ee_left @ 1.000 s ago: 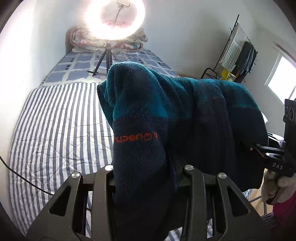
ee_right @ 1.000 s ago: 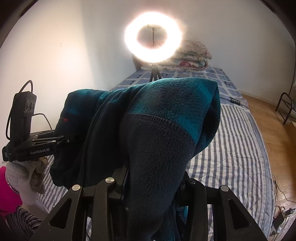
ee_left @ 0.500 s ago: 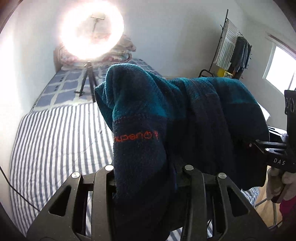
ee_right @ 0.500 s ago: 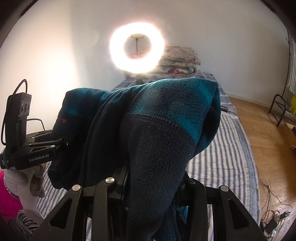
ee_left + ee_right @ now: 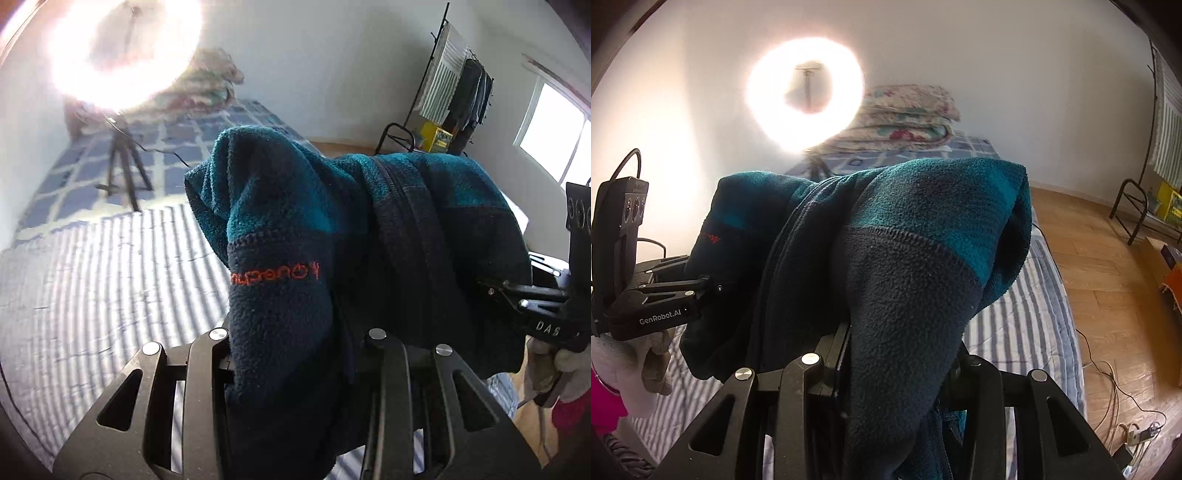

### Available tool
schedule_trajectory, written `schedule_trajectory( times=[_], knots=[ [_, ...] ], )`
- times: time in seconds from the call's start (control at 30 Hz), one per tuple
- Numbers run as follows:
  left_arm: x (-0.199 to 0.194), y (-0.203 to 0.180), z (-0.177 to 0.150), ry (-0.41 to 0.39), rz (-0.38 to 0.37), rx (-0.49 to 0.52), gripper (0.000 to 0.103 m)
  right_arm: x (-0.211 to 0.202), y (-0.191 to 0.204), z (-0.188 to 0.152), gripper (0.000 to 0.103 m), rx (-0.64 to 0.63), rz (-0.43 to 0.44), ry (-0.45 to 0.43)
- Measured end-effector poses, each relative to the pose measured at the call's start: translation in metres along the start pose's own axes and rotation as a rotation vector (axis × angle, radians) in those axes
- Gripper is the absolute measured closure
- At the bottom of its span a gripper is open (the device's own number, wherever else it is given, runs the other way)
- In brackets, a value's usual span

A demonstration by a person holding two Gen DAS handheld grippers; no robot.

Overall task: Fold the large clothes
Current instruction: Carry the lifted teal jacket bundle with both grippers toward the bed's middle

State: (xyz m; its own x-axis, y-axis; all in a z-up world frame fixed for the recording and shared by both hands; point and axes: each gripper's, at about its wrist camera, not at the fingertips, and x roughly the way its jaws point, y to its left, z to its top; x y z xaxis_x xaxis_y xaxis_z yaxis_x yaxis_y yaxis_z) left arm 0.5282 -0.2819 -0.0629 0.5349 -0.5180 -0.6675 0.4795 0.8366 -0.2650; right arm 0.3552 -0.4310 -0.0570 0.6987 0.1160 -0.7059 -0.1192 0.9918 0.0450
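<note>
Ring light (image 5: pixel 805 92) on a tripod (image 5: pixel 123 166) is standing on the striped bed (image 5: pixel 92 277), folded quilts (image 5: pixel 905 118) behind. Clothes rack (image 5: pixel 454 92) is standing by the window. Teal-and-navy fleece jacket (image 5: pixel 332 229), orange logo, is hanging above the bed, both tools clamping it: left tool (image 5: pixel 295 354), right tool (image 5: pixel 890 369).

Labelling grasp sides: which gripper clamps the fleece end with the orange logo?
The left gripper. The orange logo sits on the fleece jacket just above its jaws; the right gripper clamps a plain navy-and-teal end.
</note>
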Motion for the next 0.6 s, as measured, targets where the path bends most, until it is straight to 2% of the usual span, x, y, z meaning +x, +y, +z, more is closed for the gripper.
schedule_trajectory(
  times=[0.23, 0.43, 0.6],
  knots=[
    [0.089, -0.004, 0.025, 0.065, -0.05, -0.011, 0.068, 0.053, -0.05, 0.014, 0.065, 0.026, -0.05, 0.062],
    [0.142, -0.006, 0.049, 0.093, -0.076, -0.048, 0.068, 0.092, -0.084, 0.039, 0.065, 0.043, -0.074, 0.097],
    [0.174, -0.005, 0.076, 0.085, -0.092, -0.076, 0.068, 0.119, -0.114, 0.065, 0.065, 0.027, -0.093, 0.105]
  ],
)
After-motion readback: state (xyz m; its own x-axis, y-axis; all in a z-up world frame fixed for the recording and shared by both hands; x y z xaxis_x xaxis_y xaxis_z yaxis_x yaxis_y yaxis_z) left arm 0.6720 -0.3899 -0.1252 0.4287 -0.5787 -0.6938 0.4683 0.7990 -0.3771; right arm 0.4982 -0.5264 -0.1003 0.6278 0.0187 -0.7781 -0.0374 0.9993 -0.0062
